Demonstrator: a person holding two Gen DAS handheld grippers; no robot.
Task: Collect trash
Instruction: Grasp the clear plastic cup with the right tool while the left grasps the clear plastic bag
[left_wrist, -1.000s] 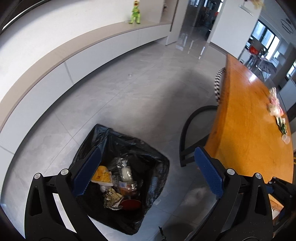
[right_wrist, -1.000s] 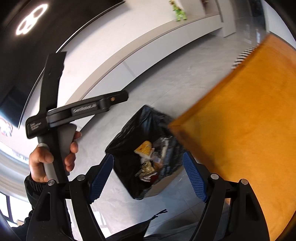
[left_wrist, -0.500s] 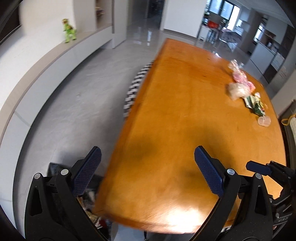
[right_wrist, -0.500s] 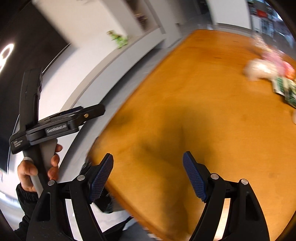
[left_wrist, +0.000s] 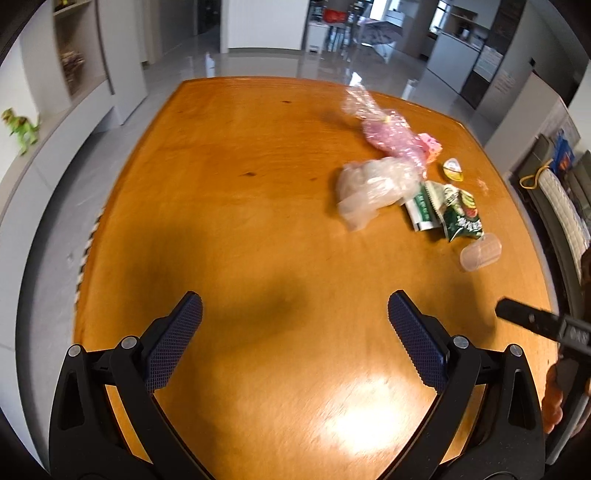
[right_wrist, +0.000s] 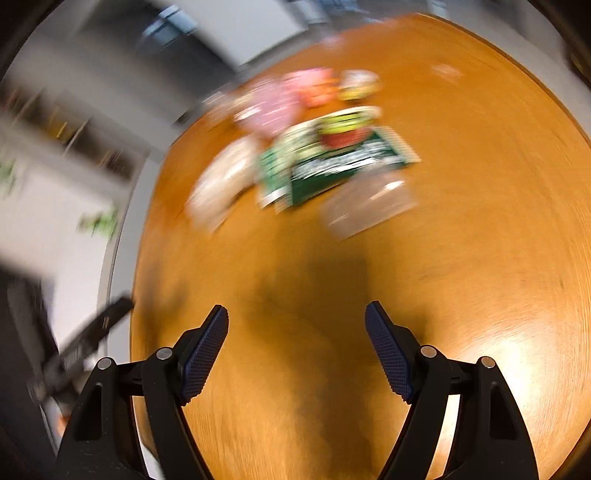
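Observation:
Trash lies in a cluster on the orange wooden table (left_wrist: 229, 229): a pink plastic bag (left_wrist: 391, 134), a clear crumpled bag (left_wrist: 373, 184), a green snack wrapper (left_wrist: 460, 216), a clear plastic cup (left_wrist: 480, 254) on its side and a small yellow lid (left_wrist: 453, 170). My left gripper (left_wrist: 295, 314) is open and empty above the near table, well short of the trash. My right gripper (right_wrist: 295, 325) is open and empty. Its view is blurred and shows the green wrapper (right_wrist: 340, 158), the cup (right_wrist: 369, 206) and the pink bag (right_wrist: 277, 107) ahead.
A grey floor and a low white ledge with a green toy dinosaur (left_wrist: 22, 127) lie left of the table. The right gripper's handle (left_wrist: 543, 325) shows at the left view's right edge. Cabinets and a sofa stand beyond the table's right side.
Both grippers swung up from the black trash bag on the floor to above the table. The trash cluster is now in front of both, closer than half a second ago. Both jaws stayed open.

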